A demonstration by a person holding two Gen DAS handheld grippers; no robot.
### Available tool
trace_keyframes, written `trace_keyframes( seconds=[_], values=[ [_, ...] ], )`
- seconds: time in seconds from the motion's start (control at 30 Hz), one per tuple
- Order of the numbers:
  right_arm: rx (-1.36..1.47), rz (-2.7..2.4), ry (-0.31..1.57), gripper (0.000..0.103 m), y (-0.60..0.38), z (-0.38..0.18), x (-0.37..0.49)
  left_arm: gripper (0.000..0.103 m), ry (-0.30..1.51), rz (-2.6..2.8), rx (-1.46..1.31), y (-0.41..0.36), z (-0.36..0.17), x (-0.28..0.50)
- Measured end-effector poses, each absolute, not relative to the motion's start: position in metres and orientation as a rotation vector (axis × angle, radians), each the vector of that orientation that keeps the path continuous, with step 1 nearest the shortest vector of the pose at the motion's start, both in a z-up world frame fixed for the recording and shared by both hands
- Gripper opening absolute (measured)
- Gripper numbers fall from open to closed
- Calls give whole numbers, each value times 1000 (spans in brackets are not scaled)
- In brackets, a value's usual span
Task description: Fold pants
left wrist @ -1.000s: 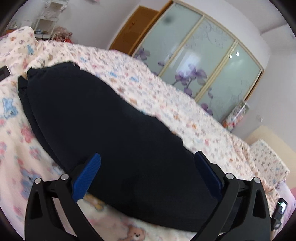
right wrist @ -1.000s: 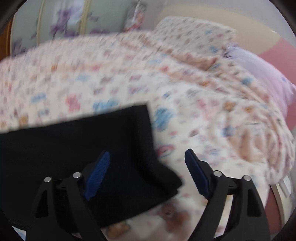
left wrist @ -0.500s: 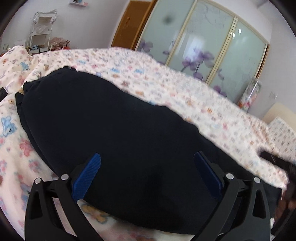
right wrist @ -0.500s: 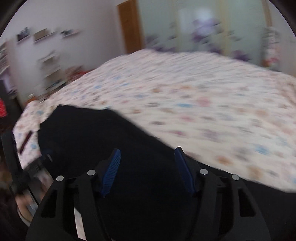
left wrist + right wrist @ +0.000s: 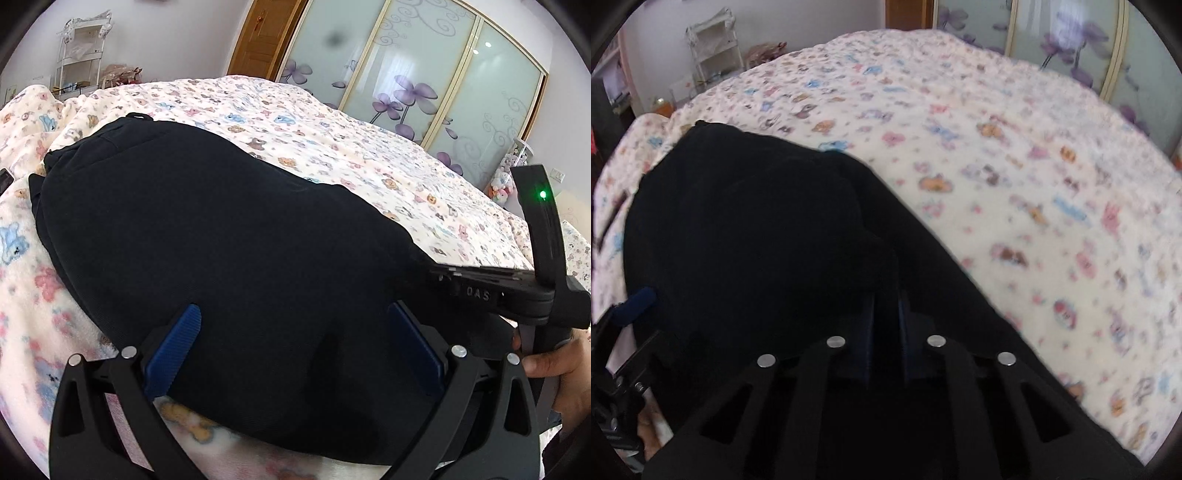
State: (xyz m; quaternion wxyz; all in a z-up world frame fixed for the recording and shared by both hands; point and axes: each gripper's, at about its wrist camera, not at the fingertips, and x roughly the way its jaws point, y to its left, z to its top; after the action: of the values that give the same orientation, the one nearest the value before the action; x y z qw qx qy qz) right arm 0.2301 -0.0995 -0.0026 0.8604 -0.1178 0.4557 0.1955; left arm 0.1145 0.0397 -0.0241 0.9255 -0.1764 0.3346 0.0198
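Black pants [image 5: 221,236] lie flat along the near side of a bed with a cartoon-print cover [image 5: 332,140]. My left gripper [image 5: 295,343] is open, its blue pads astride the pants' near edge, low over the cloth. My right gripper [image 5: 886,314] is shut on a fold of the pants [image 5: 757,229], pads nearly together with black cloth between them. In the left wrist view the right gripper's body [image 5: 517,288] reaches in from the right and meets the pants' end.
The bed cover [image 5: 1034,166] stretches far beyond the pants. A white shelf rack [image 5: 81,59] stands by the far wall, next to a wooden door [image 5: 266,37] and frosted floral wardrobe doors [image 5: 424,74]. A hand [image 5: 554,373] holds the right gripper's handle.
My right gripper swung from the pants' hem end to face along the pants and closed on the cloth. My left gripper stayed open, tilting slightly; the right gripper came into its view.
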Motion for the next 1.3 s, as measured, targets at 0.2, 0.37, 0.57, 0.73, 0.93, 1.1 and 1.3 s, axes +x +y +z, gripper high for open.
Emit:
trace_keyframes(
  seconds=[0.2,0.37,0.57,0.73,0.93,1.1,1.3],
  values=[
    [-320,298,914,4,-94,-26,241,101,692,37,-356,39,-25,116],
    [-320,211,832,62,-104,-9,223,101,688,36,-363,41,-25,117],
    [212,241,914,72,-213,-3,172,101,665,5,-429,48,-22,114],
    [438,80,918,55,-295,-9,138,101,682,14,-401,45,-26,118],
    [592,-187,631,75,-402,44,3,101,688,16,-396,45,-26,120],
    [832,-469,598,61,-501,27,-80,101,686,13,-401,45,-27,119],
    [1078,-493,605,58,-539,-18,-113,101,694,18,-395,45,-30,121]
  ],
)
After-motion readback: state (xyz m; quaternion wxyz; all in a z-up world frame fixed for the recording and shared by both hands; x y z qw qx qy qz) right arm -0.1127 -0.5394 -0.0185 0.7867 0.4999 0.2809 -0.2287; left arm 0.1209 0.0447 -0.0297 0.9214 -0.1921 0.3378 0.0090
